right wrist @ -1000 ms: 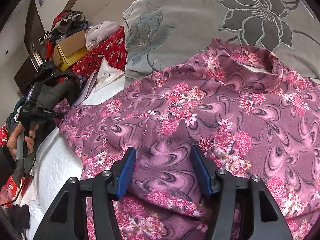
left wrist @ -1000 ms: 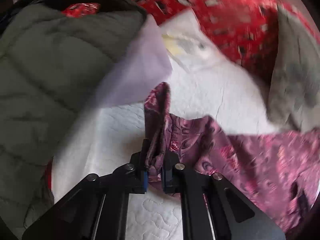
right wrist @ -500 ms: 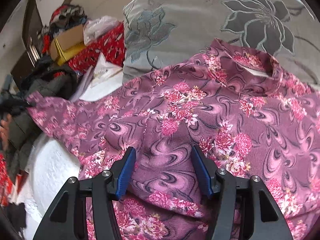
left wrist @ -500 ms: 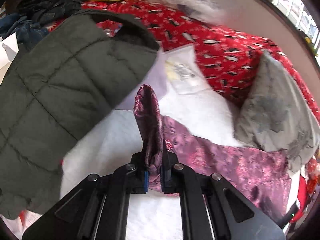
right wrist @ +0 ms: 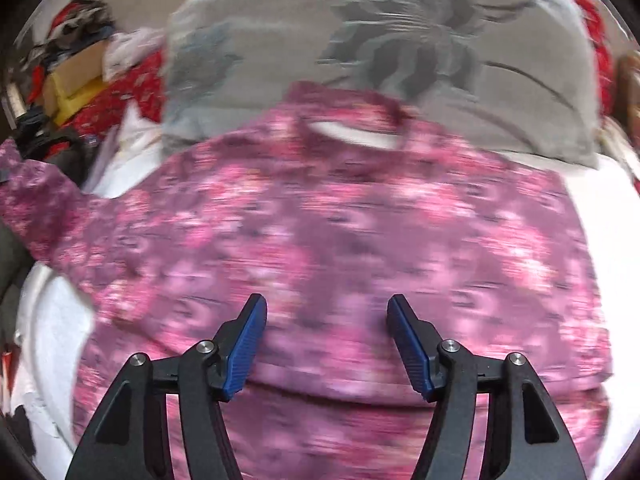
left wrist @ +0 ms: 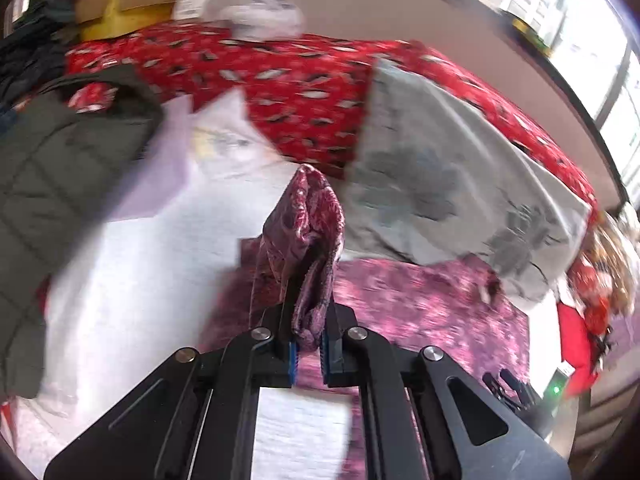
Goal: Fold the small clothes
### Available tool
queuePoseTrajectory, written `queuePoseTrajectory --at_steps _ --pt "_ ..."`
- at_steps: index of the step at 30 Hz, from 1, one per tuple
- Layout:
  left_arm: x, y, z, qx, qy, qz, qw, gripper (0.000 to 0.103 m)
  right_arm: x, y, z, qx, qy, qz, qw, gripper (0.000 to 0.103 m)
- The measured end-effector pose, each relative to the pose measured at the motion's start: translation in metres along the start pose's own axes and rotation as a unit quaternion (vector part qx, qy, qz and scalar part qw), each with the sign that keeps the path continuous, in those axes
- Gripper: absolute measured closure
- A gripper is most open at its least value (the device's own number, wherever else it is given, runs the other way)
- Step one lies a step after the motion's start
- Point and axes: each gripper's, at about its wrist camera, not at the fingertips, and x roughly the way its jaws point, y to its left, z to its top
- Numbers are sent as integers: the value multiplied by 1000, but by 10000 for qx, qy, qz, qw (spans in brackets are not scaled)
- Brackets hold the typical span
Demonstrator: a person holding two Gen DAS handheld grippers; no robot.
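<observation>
A pink-purple floral top (right wrist: 320, 232) lies spread on a white quilted bed cover (left wrist: 132, 280), its collar toward a grey pillow. My left gripper (left wrist: 308, 344) is shut on the bunched end of the top's sleeve (left wrist: 304, 236) and holds it lifted above the bed, with the body of the top (left wrist: 420, 312) to its right. My right gripper (right wrist: 326, 340) is open and empty, hovering just over the top's lower body. In the right wrist view the lifted sleeve (right wrist: 36, 208) stretches off to the left. Both views are motion-blurred.
A grey flowered pillow (right wrist: 380, 60) lies behind the top; it also shows in the left wrist view (left wrist: 452, 184). A dark green quilted jacket (left wrist: 60, 184) lies at the left. A red patterned blanket (left wrist: 280, 80), a lilac sheet (left wrist: 160, 168) and boxes (left wrist: 120, 8) lie beyond.
My left gripper has swung right with the sleeve, toward the pillow and the top's body. My right gripper has opened wider and shifted over the top.
</observation>
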Motion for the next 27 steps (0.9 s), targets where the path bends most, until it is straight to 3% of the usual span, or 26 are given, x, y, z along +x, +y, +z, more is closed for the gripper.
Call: queuePoseTrajectory --at_steps 7,8,17,21,27 --pt "12 -88 -15 430 191 -463 9978 97 -8 -69 -15 40 4 -792 9968 28" --pt "13 -99 -18 468 219 -507 9974 97 -5 -78 -21 50 72 -758 9971 22" --pt "55 -186 -51 725 771 -801 9912 97 -6 -80 -33 -85 -170 -457 9988 8" --pt "84 -218 -72 862 1098 -734 9875 97 -4 -82 -34 -89 -152 -229 9996 1" --pt "137 -241 -111 900 1675 -418 9809 97 -3 -83 -35 -73 -181 -168 9997 0"
